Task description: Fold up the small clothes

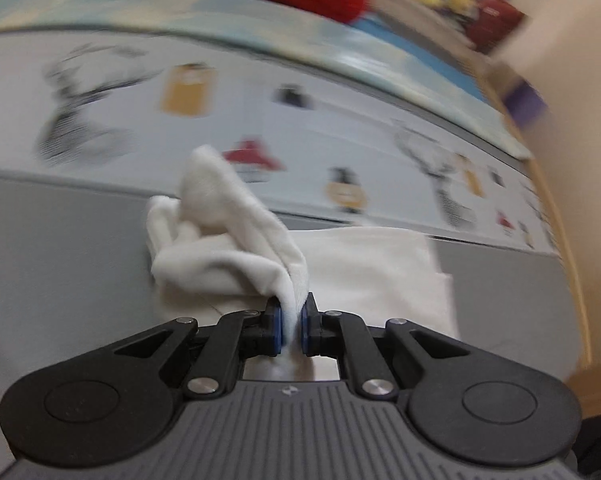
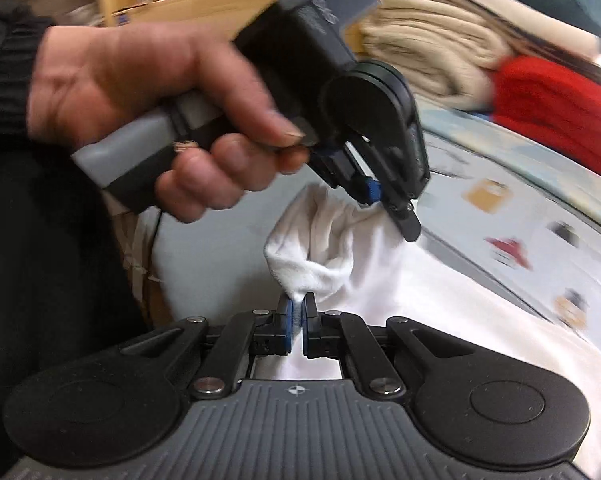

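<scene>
A small white garment [image 1: 236,240] lies partly on a grey surface [image 1: 60,260], with one end lifted and bunched. My left gripper [image 1: 293,312] is shut on its edge. In the right wrist view my right gripper [image 2: 298,308] is shut on another corner of the same white garment [image 2: 332,248]. The left gripper [image 2: 380,196], held by a hand [image 2: 148,92], pinches the cloth a little farther away and higher. The rest of the garment spreads flat to the right [image 2: 440,300].
A printed sheet with small pictures [image 1: 260,120] covers the bed beyond the grey surface. A red knit item [image 2: 556,116] and folded beige cloth [image 2: 428,56] are piled at the back. A wooden edge [image 1: 560,200] runs along the right.
</scene>
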The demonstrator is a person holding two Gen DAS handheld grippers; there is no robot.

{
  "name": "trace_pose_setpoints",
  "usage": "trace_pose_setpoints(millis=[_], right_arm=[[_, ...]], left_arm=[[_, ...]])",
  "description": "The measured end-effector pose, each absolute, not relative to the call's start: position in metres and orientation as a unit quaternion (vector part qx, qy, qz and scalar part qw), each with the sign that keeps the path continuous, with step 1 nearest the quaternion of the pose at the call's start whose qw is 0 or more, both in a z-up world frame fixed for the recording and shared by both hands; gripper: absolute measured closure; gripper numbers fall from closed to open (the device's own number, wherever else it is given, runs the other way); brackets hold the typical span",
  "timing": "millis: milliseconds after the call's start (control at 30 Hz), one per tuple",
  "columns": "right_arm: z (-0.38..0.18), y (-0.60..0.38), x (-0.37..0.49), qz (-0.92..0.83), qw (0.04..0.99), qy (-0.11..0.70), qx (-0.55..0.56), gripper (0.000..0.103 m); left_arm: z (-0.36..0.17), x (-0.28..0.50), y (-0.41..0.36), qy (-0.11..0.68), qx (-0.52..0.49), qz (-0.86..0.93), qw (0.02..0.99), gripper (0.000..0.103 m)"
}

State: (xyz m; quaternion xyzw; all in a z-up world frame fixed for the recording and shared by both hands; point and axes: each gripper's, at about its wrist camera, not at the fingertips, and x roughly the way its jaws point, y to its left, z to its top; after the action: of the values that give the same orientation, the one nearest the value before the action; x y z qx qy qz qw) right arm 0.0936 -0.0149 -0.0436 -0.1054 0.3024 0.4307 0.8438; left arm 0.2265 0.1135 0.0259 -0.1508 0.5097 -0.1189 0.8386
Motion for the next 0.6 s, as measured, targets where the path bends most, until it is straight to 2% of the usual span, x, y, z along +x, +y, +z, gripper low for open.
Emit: trace_pose_setpoints(millis=[333, 433, 467, 500, 600], right_arm=[[-0.065, -0.158, 0.080, 0.261, 0.897, 0.349, -0.078, 0.099], [-0.074, -0.192, 0.080, 0.193, 0.904, 0.377, -0.056, 0.099], [-0.080, -0.203, 0.081, 0.170, 0.902, 0.394, -0.045, 0.099], [-0.087, -0.213, 0.082, 0.149, 0.897, 0.415, -0.032, 0.099], [-0.110, -0.238, 0.090, 0.115, 0.865, 0.487, 0.030, 0.095]], left_arm=[[0.039, 0.227, -0.058, 0.442, -0.094, -0.279, 0.847, 0.091], [0.044, 0.225, -0.071, 0.419, -0.110, -0.297, 0.851, 0.078], [0.045, 0.225, -0.069, 0.418, -0.120, -0.297, 0.850, 0.066], [0.045, 0.226, -0.065, 0.419, -0.126, -0.292, 0.851, 0.063], [0.039, 0.231, -0.053, 0.439, -0.118, -0.260, 0.852, 0.065]])
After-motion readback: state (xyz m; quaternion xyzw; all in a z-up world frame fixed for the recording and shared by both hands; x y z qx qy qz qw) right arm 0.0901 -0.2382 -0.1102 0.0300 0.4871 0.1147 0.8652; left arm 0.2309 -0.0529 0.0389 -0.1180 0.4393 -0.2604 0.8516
